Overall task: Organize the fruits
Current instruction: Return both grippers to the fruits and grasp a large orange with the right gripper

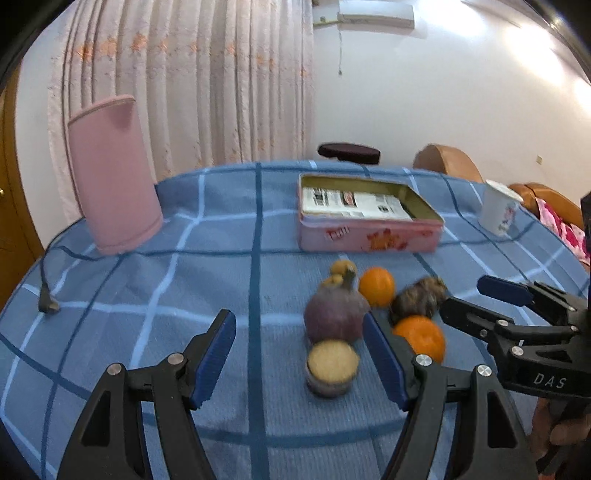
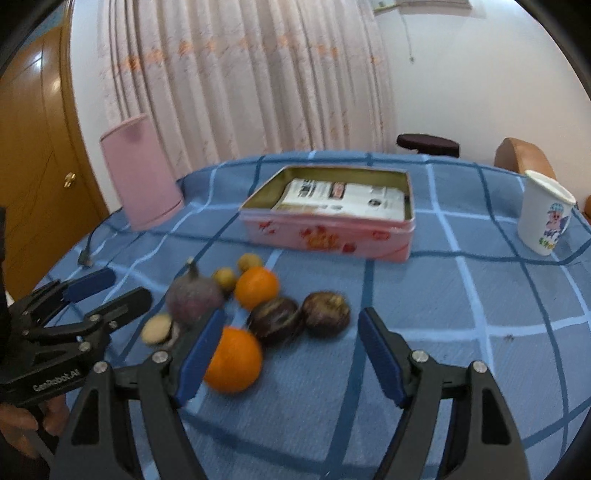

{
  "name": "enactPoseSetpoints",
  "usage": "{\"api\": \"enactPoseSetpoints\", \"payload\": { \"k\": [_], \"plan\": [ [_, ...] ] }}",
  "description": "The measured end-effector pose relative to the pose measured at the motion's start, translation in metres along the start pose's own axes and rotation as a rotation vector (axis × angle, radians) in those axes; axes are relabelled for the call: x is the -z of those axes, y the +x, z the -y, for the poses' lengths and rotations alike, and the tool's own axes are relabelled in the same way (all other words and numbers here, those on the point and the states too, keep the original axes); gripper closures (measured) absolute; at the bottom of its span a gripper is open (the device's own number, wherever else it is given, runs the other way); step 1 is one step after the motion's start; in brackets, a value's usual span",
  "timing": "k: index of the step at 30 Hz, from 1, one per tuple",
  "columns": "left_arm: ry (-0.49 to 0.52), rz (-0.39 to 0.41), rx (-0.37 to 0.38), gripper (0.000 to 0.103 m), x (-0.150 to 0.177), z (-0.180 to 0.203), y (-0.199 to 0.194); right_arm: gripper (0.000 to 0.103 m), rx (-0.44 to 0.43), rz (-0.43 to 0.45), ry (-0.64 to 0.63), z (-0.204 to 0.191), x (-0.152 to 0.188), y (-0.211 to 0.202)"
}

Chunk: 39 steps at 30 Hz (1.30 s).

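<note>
Left gripper (image 1: 299,354): jaws apart, empty, hovered over purple fruit (image 1: 334,314).
Right gripper (image 2: 288,354): jaws apart, empty, beside near orange (image 2: 234,360).
Pink tin (image 2: 325,236): lay behind the fruit, open.

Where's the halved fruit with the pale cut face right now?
The halved fruit lies between the left tongs' open fingers, just in front of the whole purple fruit; in the right view it is far left.

Domestic living room. Indicated by floor-length pleated curtains (image 1: 192,81), wall-mounted air conditioner (image 1: 375,14), wooden door (image 2: 40,158), upholstered armchair (image 1: 447,164) and dark round stool (image 1: 349,152) behind a surface spread with blue checked cloth (image 1: 147,288), bearing a pink biscuit tin (image 1: 369,236) and a printed paper cup (image 2: 545,218).
</note>
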State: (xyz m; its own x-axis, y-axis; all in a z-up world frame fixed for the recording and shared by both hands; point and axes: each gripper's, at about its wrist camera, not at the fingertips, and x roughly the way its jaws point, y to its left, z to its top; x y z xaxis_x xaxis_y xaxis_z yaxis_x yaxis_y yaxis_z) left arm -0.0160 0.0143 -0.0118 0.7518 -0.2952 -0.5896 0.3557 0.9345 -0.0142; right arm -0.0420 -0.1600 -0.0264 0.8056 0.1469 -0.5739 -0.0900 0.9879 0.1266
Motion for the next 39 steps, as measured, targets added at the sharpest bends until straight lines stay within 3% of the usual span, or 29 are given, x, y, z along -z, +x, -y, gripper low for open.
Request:
{"api": "enactPoseSetpoints", "payload": {
  "k": [13,15,20,27,33,39],
  "plan": [
    [0.042,-0.109,-0.007,0.031,0.011,0.006,0.013,0.031,-0.055,-0.104,-0.084,-0.024,0.013,0.006],
    [0.037,-0.112,-0.004,0.031,0.011,0.005,0.013,0.036,-0.071,-0.125,-0.081,-0.025,0.013,0.01],
    [0.039,-0.123,0.039,0.031,0.011,0.004,0.009,0.037,-0.103,-0.175,-0.05,-0.02,0.016,0.018],
    [0.07,-0.151,0.018,0.031,0.011,0.005,0.018,0.042,-0.097,-0.206,-0.094,-0.028,0.017,0.024],
    [0.036,-0.17,0.042,0.031,0.008,-0.004,0.025,0.042,-0.142,-0.24,-0.079,-0.026,0.013,0.035],
    [0.064,-0.161,0.087,0.031,0.009,-0.009,0.016,0.042,-0.168,-0.238,-0.104,-0.03,0.015,0.032]
  ]
}}
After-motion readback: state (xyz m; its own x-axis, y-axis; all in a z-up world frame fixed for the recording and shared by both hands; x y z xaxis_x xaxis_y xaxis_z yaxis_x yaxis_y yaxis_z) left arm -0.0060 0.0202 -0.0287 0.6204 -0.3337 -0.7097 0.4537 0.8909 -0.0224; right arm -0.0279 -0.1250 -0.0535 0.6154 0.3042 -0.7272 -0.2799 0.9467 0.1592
